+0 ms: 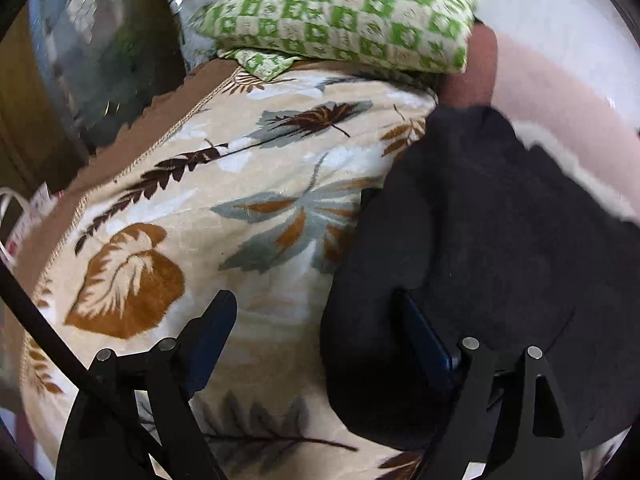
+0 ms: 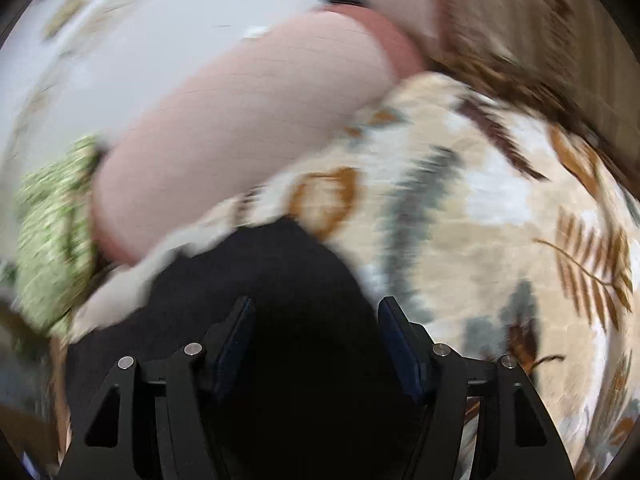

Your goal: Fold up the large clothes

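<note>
A black garment (image 1: 480, 240) with a white fleecy lining edge (image 1: 560, 160) lies bunched on a leaf-patterned blanket (image 1: 200, 220). My left gripper (image 1: 316, 312) is open; its right finger (image 1: 424, 340) rests against the garment's left edge, its left finger (image 1: 212, 332) over the blanket. In the blurred right wrist view the same black garment (image 2: 260, 272) lies between and under the fingers of my right gripper (image 2: 316, 320), which is open. The blanket (image 2: 500, 220) spreads to the right of it.
A green-and-white checked pillow (image 1: 340, 12) lies at the head of the bed, with a pink bolster (image 1: 540, 92) beside it, also in the right wrist view (image 2: 240, 128). The bed's left edge (image 1: 132, 132) drops off to dark furniture (image 1: 100, 60).
</note>
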Motion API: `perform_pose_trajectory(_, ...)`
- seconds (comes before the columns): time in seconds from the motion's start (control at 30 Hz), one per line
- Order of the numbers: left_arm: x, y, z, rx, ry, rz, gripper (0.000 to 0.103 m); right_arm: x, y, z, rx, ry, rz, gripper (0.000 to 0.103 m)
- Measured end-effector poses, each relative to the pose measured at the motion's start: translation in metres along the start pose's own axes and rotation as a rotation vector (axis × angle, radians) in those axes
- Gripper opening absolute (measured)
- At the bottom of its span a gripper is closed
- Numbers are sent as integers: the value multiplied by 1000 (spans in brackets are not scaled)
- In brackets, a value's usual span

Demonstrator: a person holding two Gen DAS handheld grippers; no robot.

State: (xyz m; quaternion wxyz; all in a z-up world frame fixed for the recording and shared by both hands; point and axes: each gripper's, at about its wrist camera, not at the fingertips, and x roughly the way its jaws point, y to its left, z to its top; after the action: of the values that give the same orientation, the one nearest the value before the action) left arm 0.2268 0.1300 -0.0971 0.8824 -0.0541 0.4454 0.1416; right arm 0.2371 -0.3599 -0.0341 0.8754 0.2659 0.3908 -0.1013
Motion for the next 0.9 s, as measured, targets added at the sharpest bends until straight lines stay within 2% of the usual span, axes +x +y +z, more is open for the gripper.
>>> perform_pose_trajectory(0.13,4,5,-2,-28,22,-15,84,-25,73,-41,-197,33,133,68)
perform_pose_trajectory(0.3,-11,27,3,-101,5,-43,81,-17,160,-116,-413,90,202,68)
perform_pose_trajectory(0.37,-23,41,7,-142,-29,-60,81,-6,185,-137,-483,79,196,68)
perform_pose_trajectory(0.43,-33,55,12,-183,-67,-59,81,10,208,-153,-563,52,171,79)
perform_pose_trajectory(0.47,-36,62,15,-201,-82,-50,81,26,217,-160,-610,46,139,89)
perform_pose_trajectory(0.5,-37,66,17,-209,-90,-44,81,39,222,-166,-638,42,110,94)
perform_pose_trajectory(0.6,-40,74,21,-220,-93,-39,81,61,226,-181,-680,-2,41,97)
perform_pose_trajectory(0.67,-41,78,22,-230,-93,-57,81,58,228,-175,-672,13,32,96)
perform_pose_trajectory(0.73,-44,82,23,-241,-99,-63,81,40,233,-165,-658,10,27,90)
perform_pose_trajectory(0.77,-46,83,23,-245,-104,-62,81,28,236,-162,-646,-14,52,86)
perform_pose_trajectory(0.83,-49,87,24,-261,-123,-50,81,8,246,-163,-645,-55,111,86)
perform_pose_trajectory(0.9,-51,91,24,-276,-132,-43,81,5,265,-170,-681,-34,173,73)
